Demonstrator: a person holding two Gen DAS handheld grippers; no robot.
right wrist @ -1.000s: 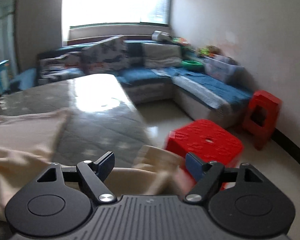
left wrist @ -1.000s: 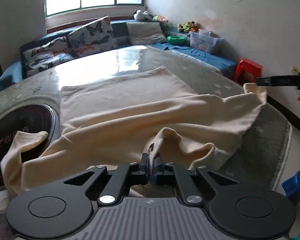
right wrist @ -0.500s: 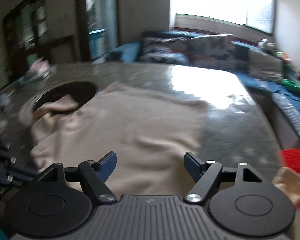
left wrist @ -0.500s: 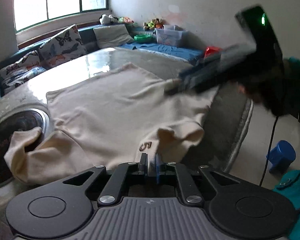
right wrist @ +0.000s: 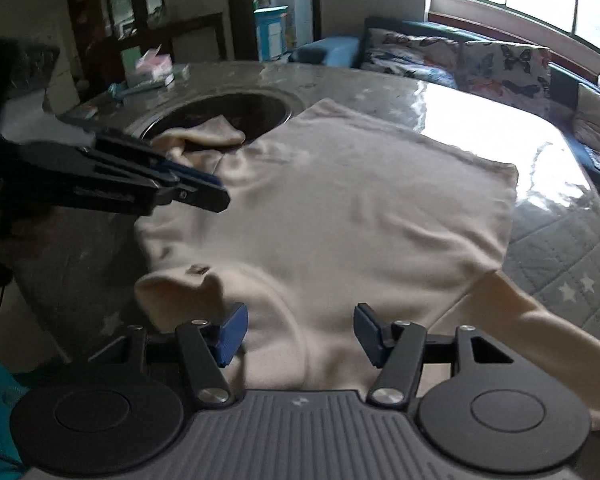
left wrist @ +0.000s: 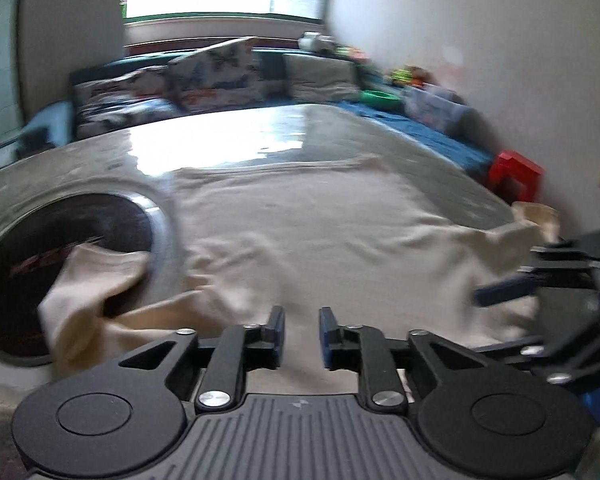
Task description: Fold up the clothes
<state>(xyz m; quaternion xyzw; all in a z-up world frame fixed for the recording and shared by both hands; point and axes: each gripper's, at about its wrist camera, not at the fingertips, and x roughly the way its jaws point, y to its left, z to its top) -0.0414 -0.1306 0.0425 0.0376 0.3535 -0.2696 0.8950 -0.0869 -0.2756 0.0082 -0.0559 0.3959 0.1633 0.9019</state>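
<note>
Both grippers hang released and empty — the left gripper (left wrist: 301,330) narrowly parted, the right gripper (right wrist: 300,334) wide — over the near hem of the cream shirt (right wrist: 340,216), spread flat ahead of them on the table (right wrist: 560,240), probably ready for folding.

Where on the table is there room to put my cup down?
Bare table lies beyond the shirt's far hem, toward the sofa. A quilted strip runs along the shirt's right side. The near side is crowded: shirt, both grippers, and a sleeve in the round recess.
</note>
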